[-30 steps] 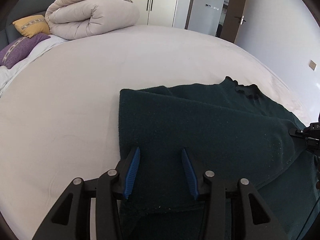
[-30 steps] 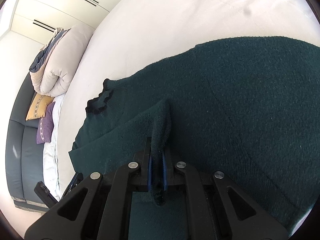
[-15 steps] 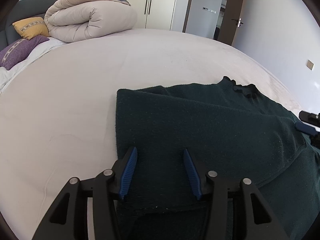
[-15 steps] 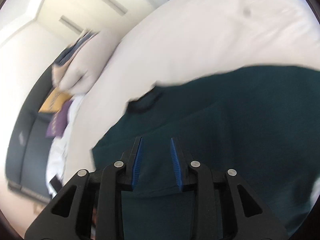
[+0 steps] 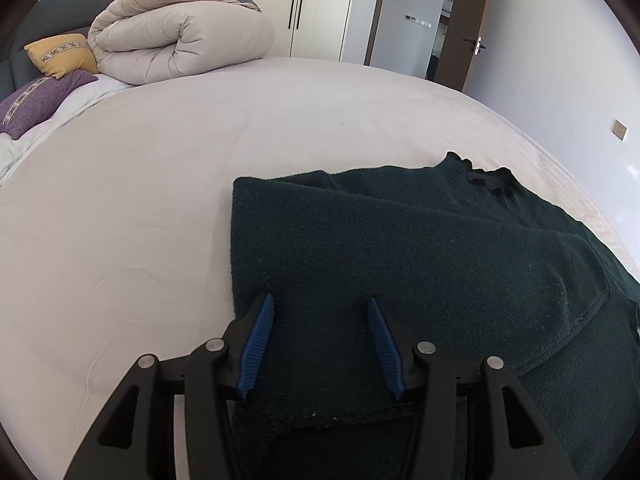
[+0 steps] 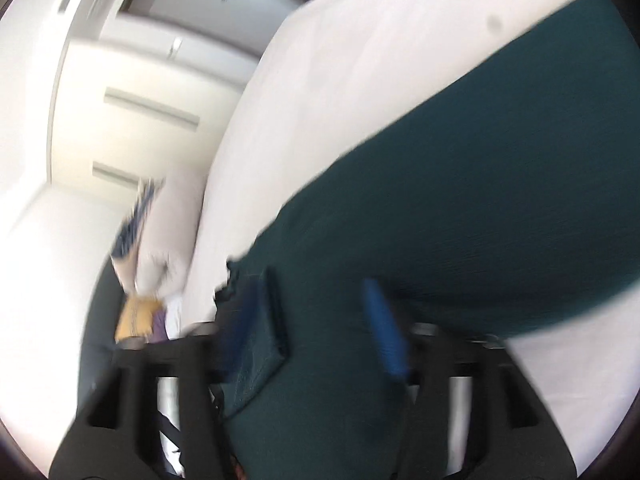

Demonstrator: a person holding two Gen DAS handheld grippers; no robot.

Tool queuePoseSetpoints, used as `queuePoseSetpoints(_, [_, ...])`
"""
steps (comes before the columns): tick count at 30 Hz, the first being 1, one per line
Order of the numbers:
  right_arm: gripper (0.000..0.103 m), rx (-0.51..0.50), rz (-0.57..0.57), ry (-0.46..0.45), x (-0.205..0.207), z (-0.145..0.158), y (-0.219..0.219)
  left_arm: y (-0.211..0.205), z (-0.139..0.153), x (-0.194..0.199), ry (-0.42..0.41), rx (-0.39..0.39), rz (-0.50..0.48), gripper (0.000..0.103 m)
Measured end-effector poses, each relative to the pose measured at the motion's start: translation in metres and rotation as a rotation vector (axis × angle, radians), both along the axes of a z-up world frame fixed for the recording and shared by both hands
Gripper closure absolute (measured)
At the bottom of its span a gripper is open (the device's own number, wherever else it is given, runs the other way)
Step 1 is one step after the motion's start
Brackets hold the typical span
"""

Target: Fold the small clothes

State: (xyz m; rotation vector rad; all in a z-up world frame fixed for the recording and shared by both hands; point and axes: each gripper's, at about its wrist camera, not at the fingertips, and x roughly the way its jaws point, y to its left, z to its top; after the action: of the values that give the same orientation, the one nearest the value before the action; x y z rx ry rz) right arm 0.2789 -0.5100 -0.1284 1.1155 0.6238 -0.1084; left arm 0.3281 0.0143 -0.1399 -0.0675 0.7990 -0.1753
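A dark green knit sweater lies on the white bed, its left side folded over the body and its ruffled collar at the far right. My left gripper is open and empty, its blue pads just above the sweater's near part. The right wrist view is blurred by motion; there my right gripper is open and empty over the sweater.
A rolled beige duvet lies at the head of the bed, with a yellow cushion and a purple cushion to its left. Wardrobe doors and an open doorway stand behind the bed.
My right gripper has let go of the sweater fold it pinched, opened, and swung away fast. My left gripper stayed open and drew back slightly.
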Motion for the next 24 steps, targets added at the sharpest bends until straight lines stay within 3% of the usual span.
queuePoseSetpoints(3, [0.02,0.002,-0.161,-0.009,-0.068,0.008,-0.044,-0.001,0.0,0.0,-0.001,0.004,0.001,0.051])
queuePoseSetpoints(6, [0.023,0.101,-0.305,0.018,-0.134,-0.005,-0.086,-0.003,0.0,0.0,-0.004,0.016,0.003,0.05])
queuePoseSetpoints(9, [0.024,0.171,-0.387,-0.035,-0.17,-0.012,-0.109,-0.005,0.0,0.0,-0.005,0.029,0.005,0.05])
queuePoseSetpoints(16, [0.025,0.198,-0.492,-0.014,-0.168,-0.017,-0.128,-0.005,0.0,0.0,-0.006,0.029,0.005,0.05])
queuePoseSetpoints(20, [0.036,0.209,-0.563,-0.027,-0.158,-0.018,-0.136,-0.004,-0.001,0.001,-0.006,0.017,0.004,0.05])
queuePoseSetpoints(24, [0.056,0.189,-0.626,-0.034,-0.152,-0.02,-0.142,-0.003,-0.001,0.001,-0.011,0.006,0.004,0.05])
